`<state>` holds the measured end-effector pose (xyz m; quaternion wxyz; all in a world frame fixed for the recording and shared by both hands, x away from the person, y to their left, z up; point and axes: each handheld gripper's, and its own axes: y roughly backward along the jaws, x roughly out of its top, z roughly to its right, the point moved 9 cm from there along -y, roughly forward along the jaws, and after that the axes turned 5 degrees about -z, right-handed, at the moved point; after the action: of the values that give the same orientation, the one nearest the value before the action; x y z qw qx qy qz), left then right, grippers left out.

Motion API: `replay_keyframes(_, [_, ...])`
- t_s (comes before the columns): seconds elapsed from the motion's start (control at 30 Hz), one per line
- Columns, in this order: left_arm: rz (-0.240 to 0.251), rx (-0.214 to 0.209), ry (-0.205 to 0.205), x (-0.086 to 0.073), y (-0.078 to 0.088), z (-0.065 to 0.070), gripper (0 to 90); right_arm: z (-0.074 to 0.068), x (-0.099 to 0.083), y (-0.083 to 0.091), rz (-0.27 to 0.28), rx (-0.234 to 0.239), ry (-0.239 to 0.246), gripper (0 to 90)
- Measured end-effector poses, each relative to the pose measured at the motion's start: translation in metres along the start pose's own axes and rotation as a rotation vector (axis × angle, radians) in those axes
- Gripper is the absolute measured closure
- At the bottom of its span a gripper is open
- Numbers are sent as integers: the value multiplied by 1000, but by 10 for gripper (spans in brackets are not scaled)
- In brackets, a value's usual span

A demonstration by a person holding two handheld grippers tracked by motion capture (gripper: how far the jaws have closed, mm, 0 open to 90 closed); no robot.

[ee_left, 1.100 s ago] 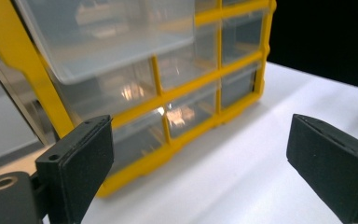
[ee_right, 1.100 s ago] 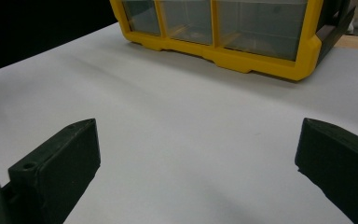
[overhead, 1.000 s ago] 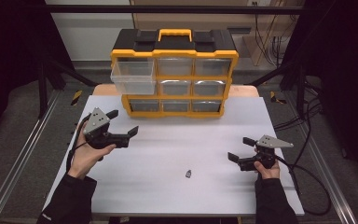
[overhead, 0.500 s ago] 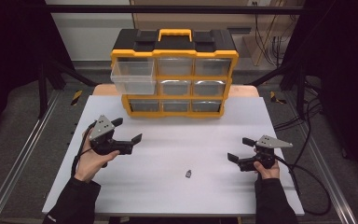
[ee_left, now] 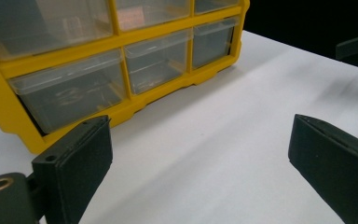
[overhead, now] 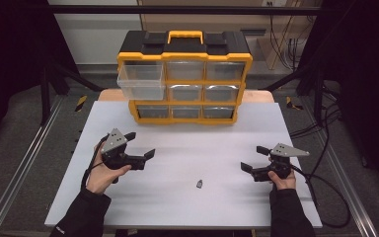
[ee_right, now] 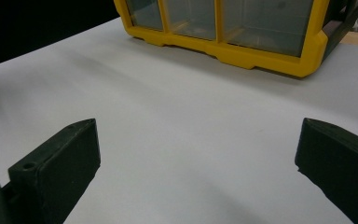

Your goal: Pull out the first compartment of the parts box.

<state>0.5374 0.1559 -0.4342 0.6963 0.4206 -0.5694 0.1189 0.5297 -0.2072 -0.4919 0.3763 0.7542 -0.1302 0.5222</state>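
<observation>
Apparently unlabelled, the yellow drawer cabinet (overhead: 184,74) faces both hand-held grippers, left (overhead: 140,146) and right (overhead: 253,159), wide open, empty

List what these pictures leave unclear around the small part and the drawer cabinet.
- Small dark part, high view: too small to identify.
- Drawer cabinet, left gripper view: top cut off by the edge; contents blurred behind cloudy drawer fronts.
- Pulled-out drawer, high view: contents unreadable through clear plastic.

White surface with a drawer cabinet and one small part

The surface (overhead: 227,143) carries a yellow-and-black drawer cabinet (overhead: 185,79) at the middle of its far edge; a small dark part (overhead: 199,184) lies alone near the near edge's middle.
</observation>
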Motion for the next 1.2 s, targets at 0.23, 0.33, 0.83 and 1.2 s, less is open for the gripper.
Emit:
replay_keyframes(0.23, [-17, -30, -4, -3, -8, 10, 55, -1, -1, -1, -10, 5, 5, 5])
replay_keyframes(0.33, [-27, -35, -7, -5, -10, 13, 54, -1, -2, -2, -10, 4, 5, 5])
replay_keyframes(0.83, [-61, -73, -33, -12, -24, 35, 52, 0, -1, -1, -11, 3, 4, 5])
replay_keyframes(1.2, [-76, -85, -42, -16, -30, 45, 52, -1, -2, -2, -15, 5, 4, 5])
